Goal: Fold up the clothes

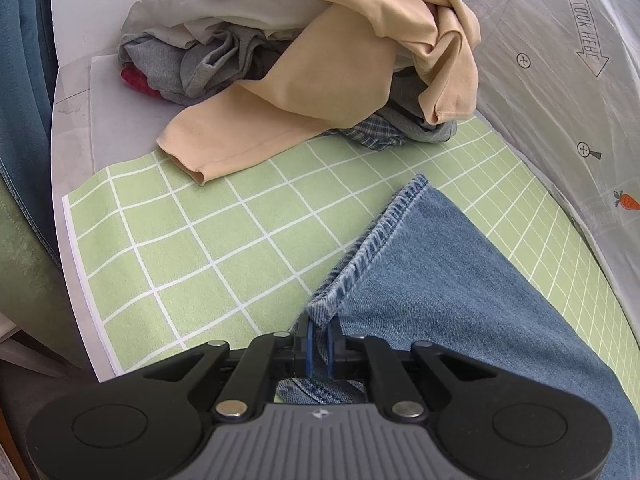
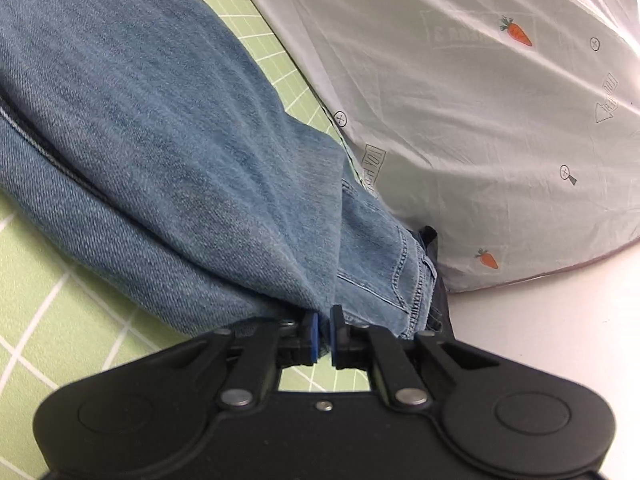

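Blue jeans (image 1: 448, 280) lie on a green checked mat (image 1: 180, 240). My left gripper (image 1: 320, 340) is shut on the jeans at the corner of a leg hem, whose stitched edge runs away up the mat. In the right wrist view the jeans (image 2: 160, 140) stretch from the upper left down to my right gripper (image 2: 325, 338), which is shut on a fold of denim near the waist end, beside a stitched pocket seam (image 2: 400, 276). The green mat (image 2: 52, 320) shows under the denim at lower left.
A pile of unfolded clothes sits at the far end of the mat: a beige garment (image 1: 340, 60) on top, grey (image 1: 208, 64), white, red and plaid pieces below. A white carrot-print sheet (image 1: 560, 80) (image 2: 480, 120) borders the mat's right side. White tabletop (image 2: 560, 300) lies at right.
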